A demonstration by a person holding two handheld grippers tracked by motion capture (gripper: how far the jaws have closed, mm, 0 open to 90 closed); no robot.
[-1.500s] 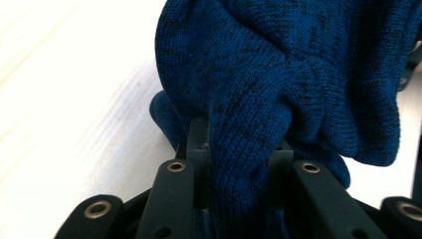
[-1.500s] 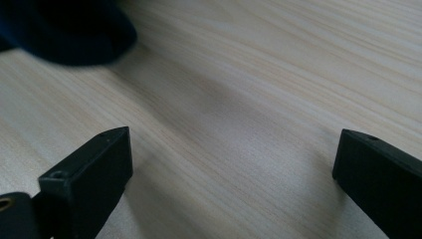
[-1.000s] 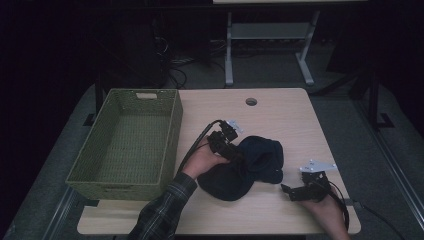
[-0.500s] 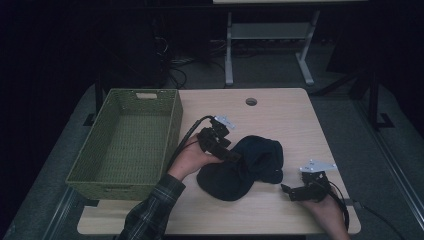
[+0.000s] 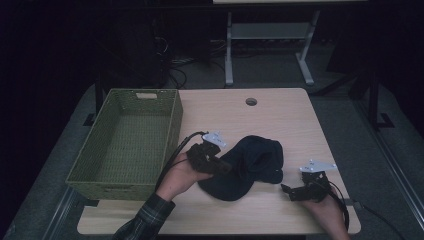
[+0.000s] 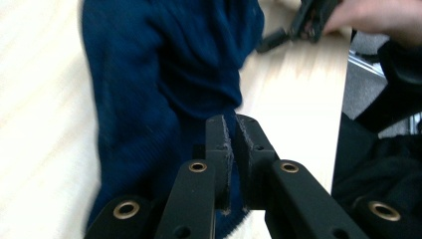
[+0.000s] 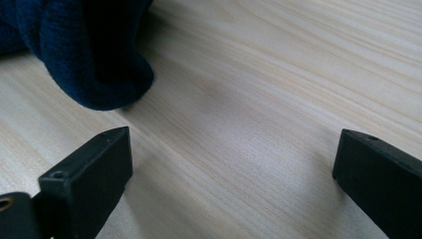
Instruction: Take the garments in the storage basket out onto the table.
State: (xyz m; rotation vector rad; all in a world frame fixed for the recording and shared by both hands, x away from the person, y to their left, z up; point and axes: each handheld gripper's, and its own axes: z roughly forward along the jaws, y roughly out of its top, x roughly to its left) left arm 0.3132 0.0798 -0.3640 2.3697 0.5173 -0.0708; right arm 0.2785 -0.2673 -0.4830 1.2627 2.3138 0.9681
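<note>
A dark blue knitted beanie (image 5: 250,167) is lying crumpled on the light wooden bench (image 5: 280,120), a little right of the middle and towards the person's edge. The left gripper (image 5: 226,166) is sitting at the beanie's left side, held in the person's left hand (image 5: 182,172), whose plaid sleeve (image 5: 145,222) is coming in from the bottom of the high view. In the left gripper view the two black jaws are pressed close together with only a thin slit between them, and the blue knit (image 6: 164,84) is lying right under and beyond their tips; whether a fold of fabric is pinched in that slit cannot be told, since the picture is blurred there.

The right gripper (image 5: 287,190) is resting low on the bench near the front right corner, just beside the beanie's right edge, with the right hand (image 5: 325,212) behind it. Its jaws are spread wide: in the right gripper view they are standing far apart with bare wood grain between them, and a rounded fold of the beanie (image 7: 99,59) is lying just ahead of the left-hand jaw, apart from it.

A green woven basket (image 5: 127,142) is standing on the left part of the bench, near the left hand. A round cable hole (image 5: 251,101) is showing in the bench top towards the far edge.
</note>
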